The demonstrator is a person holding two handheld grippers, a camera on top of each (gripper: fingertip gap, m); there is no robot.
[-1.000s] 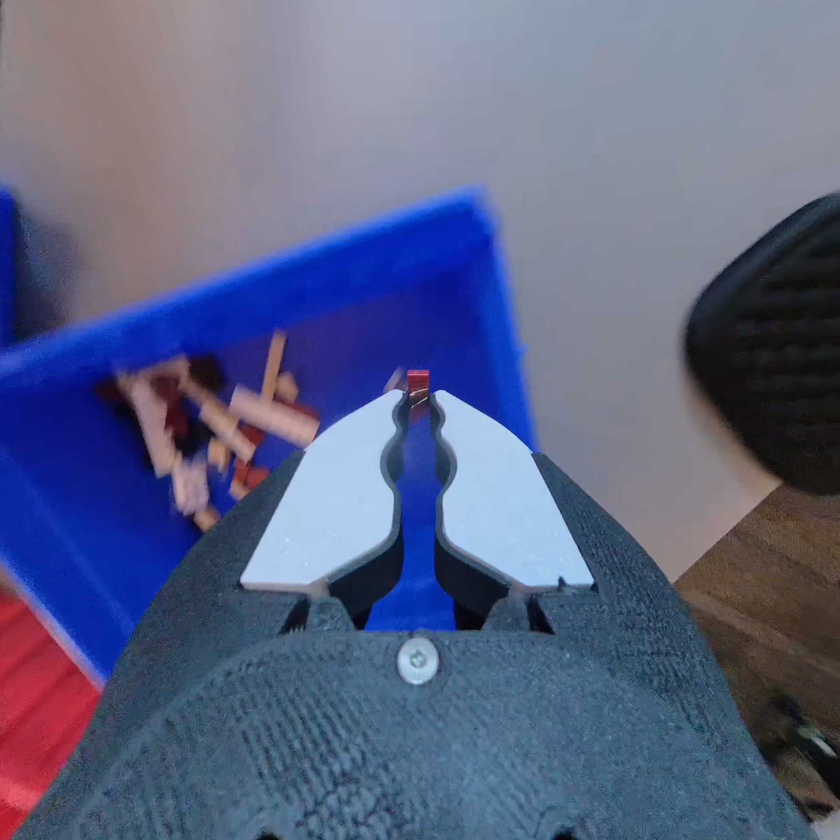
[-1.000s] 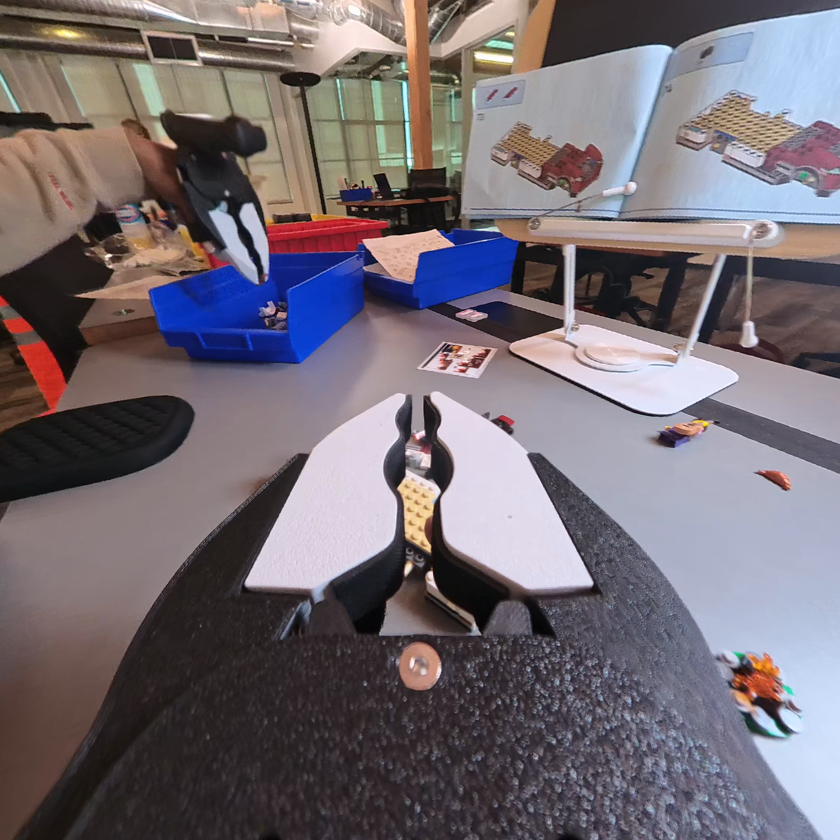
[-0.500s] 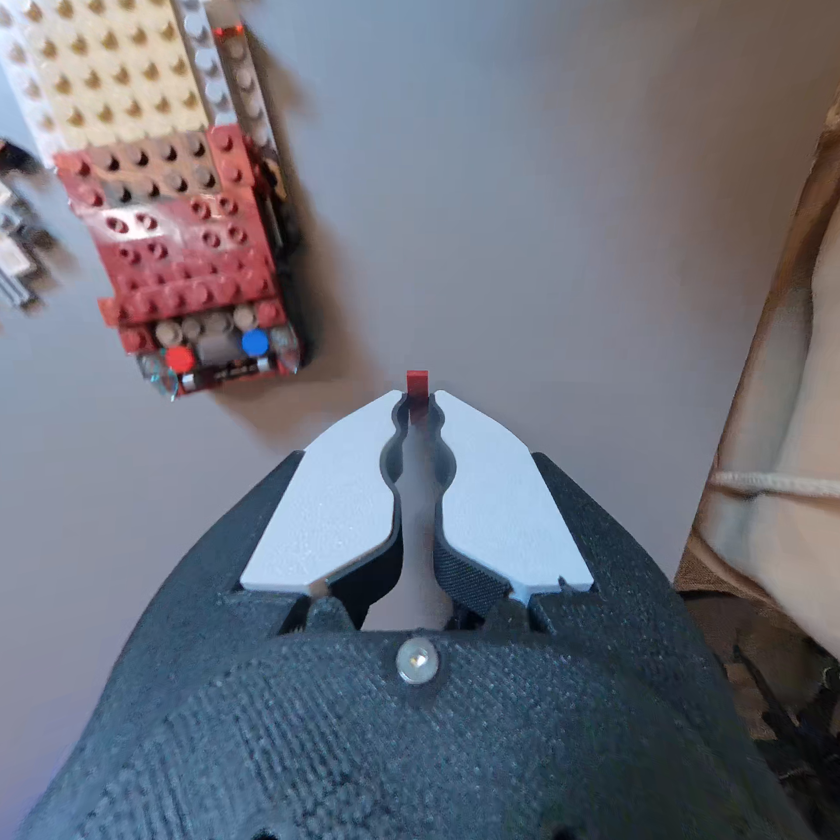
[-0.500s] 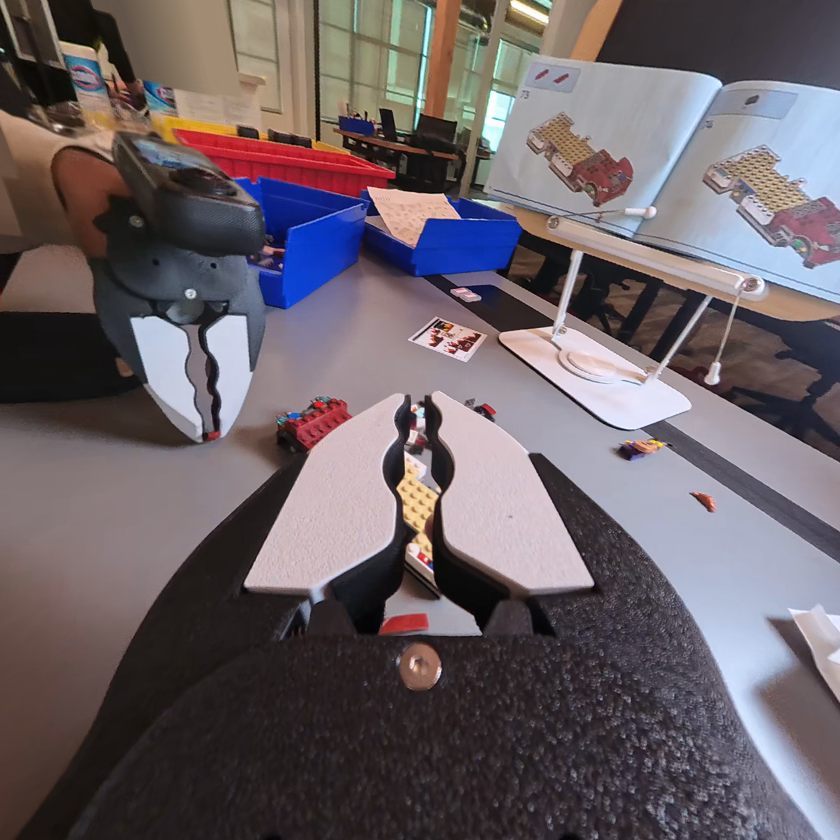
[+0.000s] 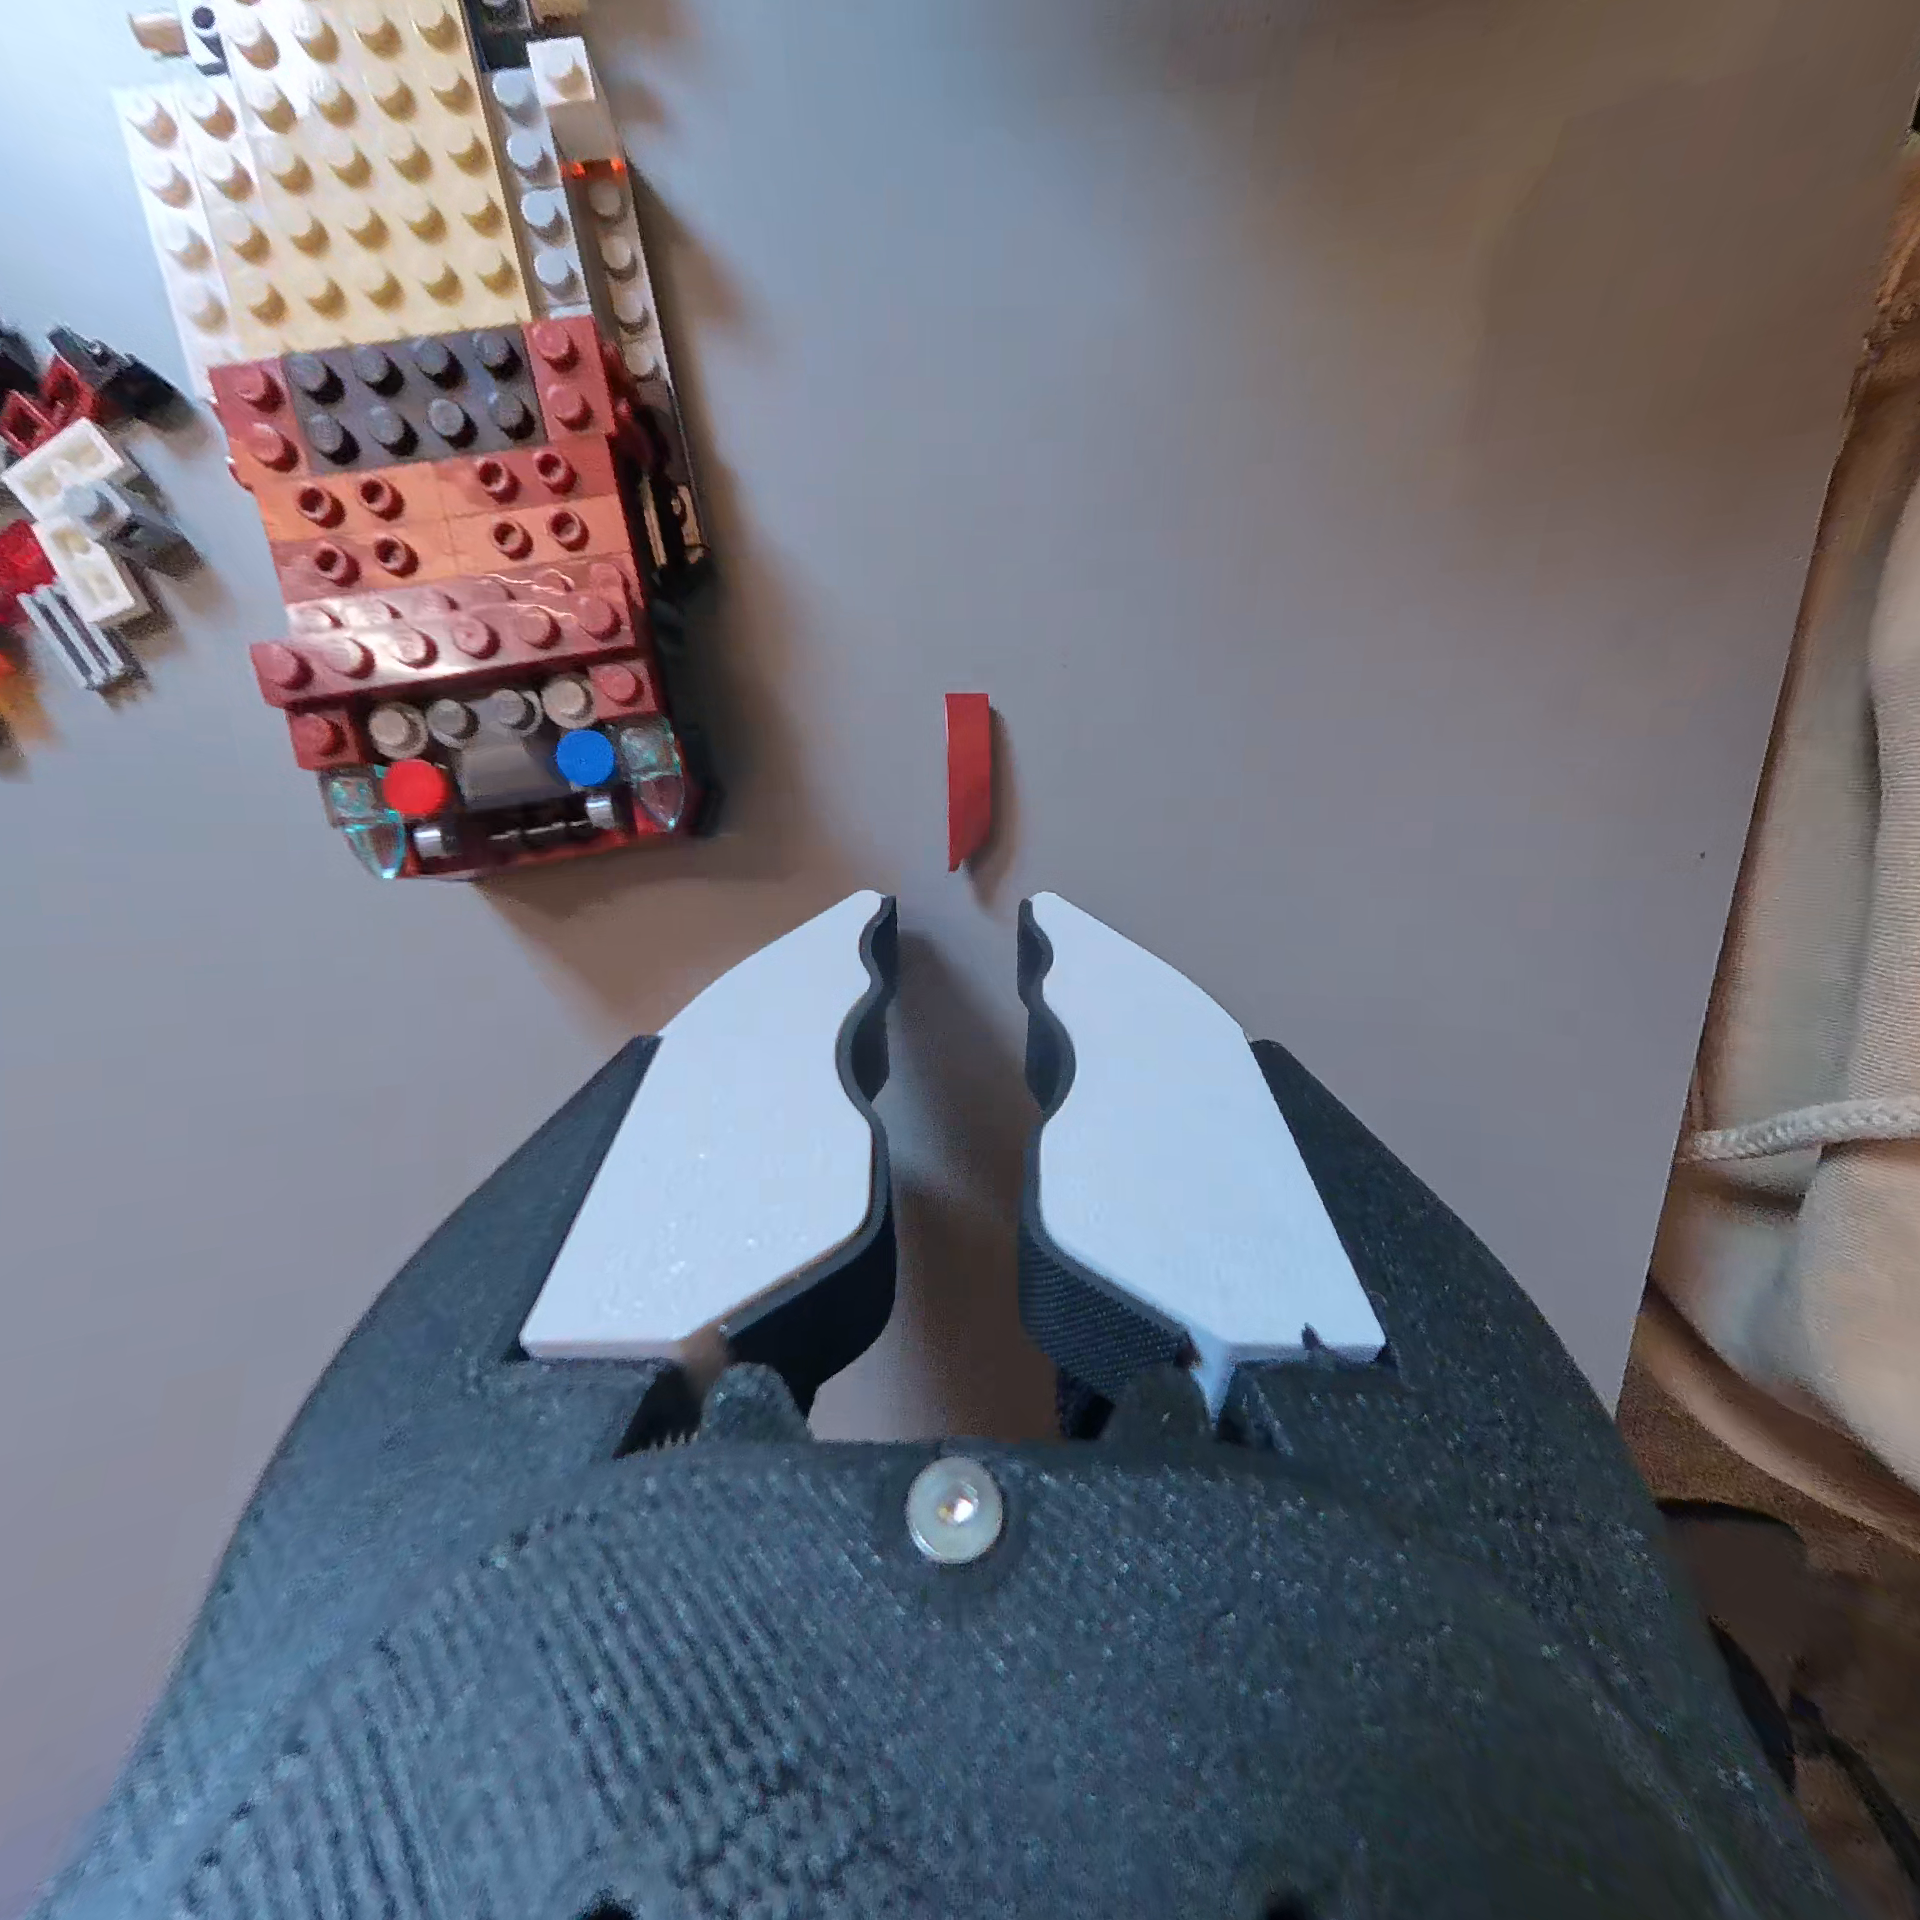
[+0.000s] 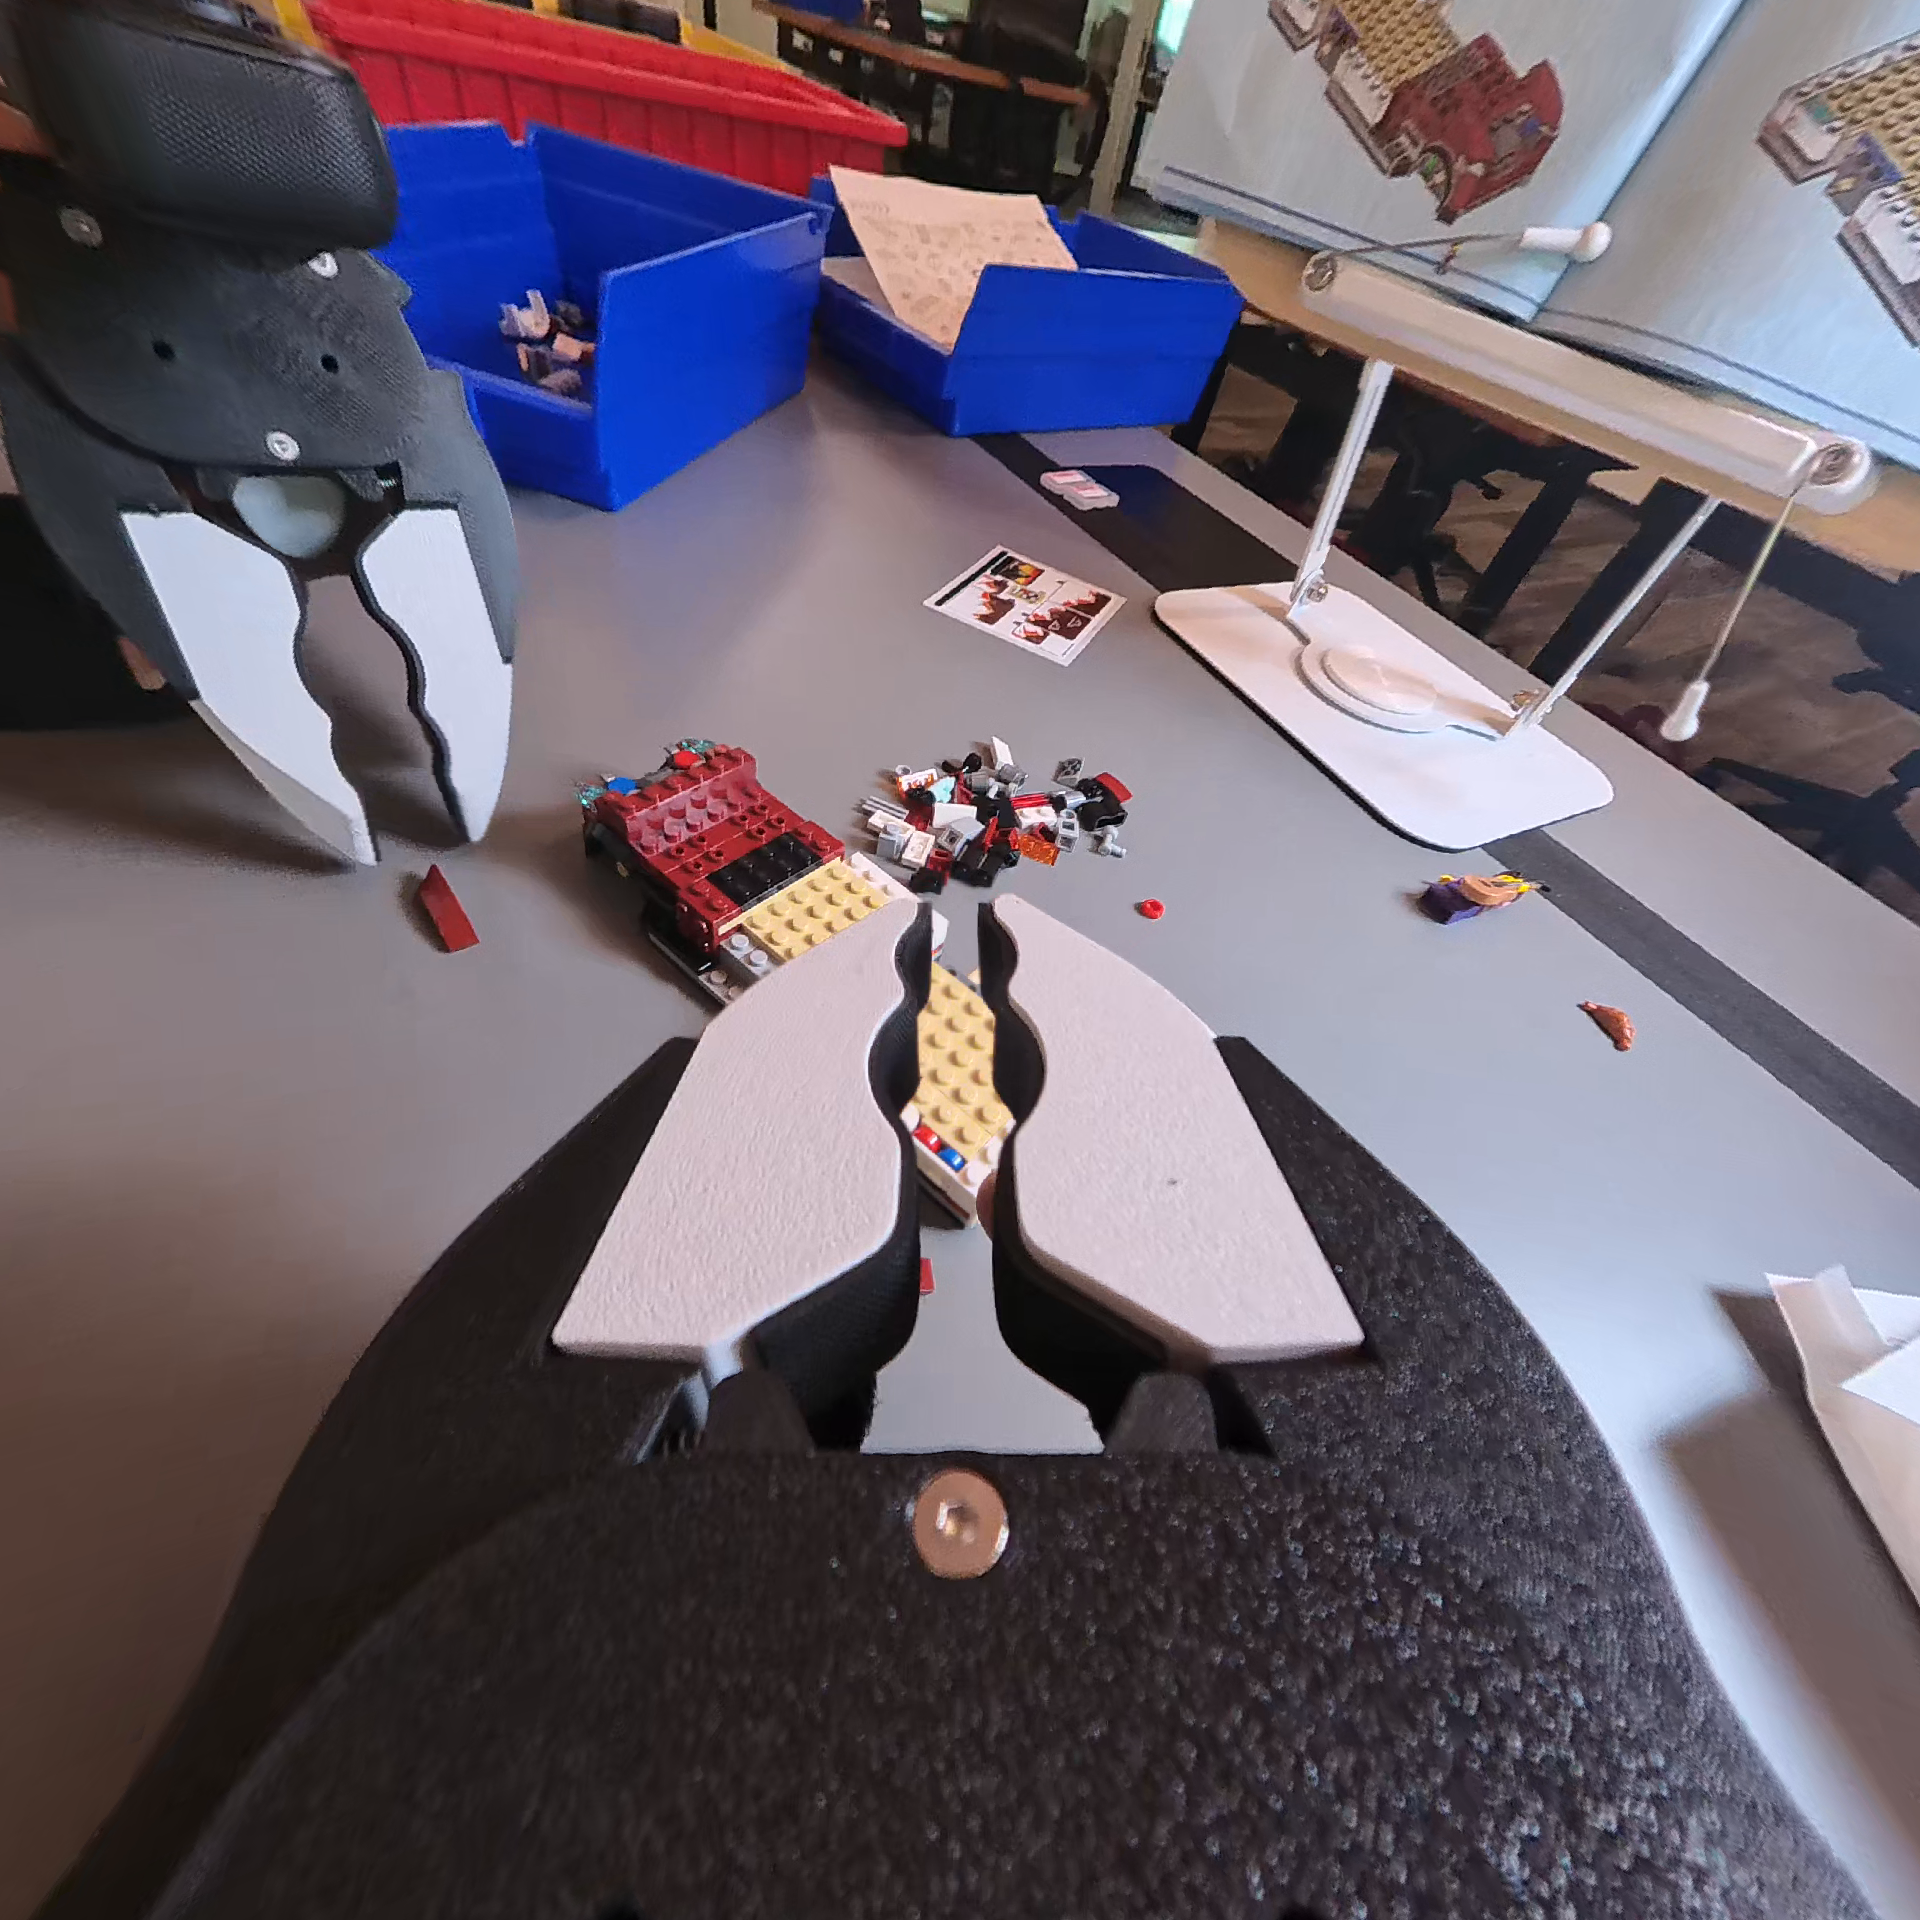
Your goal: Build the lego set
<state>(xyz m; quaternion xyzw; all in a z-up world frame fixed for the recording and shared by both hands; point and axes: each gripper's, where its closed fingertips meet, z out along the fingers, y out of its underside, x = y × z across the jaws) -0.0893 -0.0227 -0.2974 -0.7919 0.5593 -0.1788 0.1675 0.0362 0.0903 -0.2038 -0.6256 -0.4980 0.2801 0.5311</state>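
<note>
My left gripper is open and hangs just above the grey table. A small dark red curved slope piece lies on the table just beyond its fingertips, free of both pads. The right wrist view shows the same: the left gripper open, the red piece on the table below it. A partly built brick vehicle, dark red with a tan plate, lies left of the piece. My right gripper is over the vehicle's tan rear end, its jaws a little apart with nothing pressed between them.
A pile of small loose pieces lies beside the vehicle. Blue bins and a red bin stand at the back. A white book stand, a sticker sheet, a purple minifigure and paper lie to the right. My right fingertips sit around 20 cm from my left ones.
My left gripper came from over the blue bin down to the table beside the vehicle, then opened; the red piece left its grasp and lies on the table. My right jaws parted slightly.
</note>
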